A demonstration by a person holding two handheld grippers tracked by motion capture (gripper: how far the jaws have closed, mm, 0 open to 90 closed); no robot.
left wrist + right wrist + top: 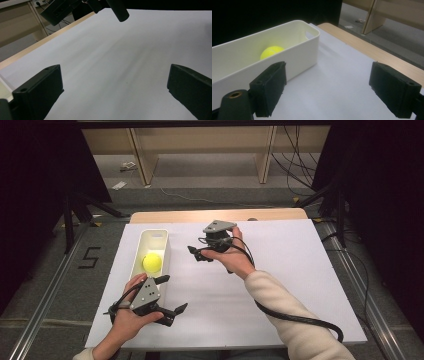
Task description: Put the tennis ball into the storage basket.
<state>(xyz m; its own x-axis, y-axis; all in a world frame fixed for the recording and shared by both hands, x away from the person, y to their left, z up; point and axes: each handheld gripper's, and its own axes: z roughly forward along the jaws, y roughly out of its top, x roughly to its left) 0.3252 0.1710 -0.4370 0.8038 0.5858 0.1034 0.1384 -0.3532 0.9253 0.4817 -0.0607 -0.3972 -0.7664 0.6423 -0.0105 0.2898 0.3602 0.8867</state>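
Ball [152,263] lies inside the bin [162,236]. Right gripper [196,253] hovers just right of the bin, jaws wide, empty. Left gripper [173,295] sits at the bin's near end, jaws wide, empty.

In the right gripper view the near wall of the white bin [274,60] hides the lower part of the yellow ball [271,52], and the bin's left end runs off the picture's edge. In the high view the bin's far handle slot is too small to make out, and the bench [300,270] loses its near edge at the bottom of the frame. In the left gripper view a dark rod and block above the bin's side of the bench [112,62] are cut off by the top edge and cannot be identified.
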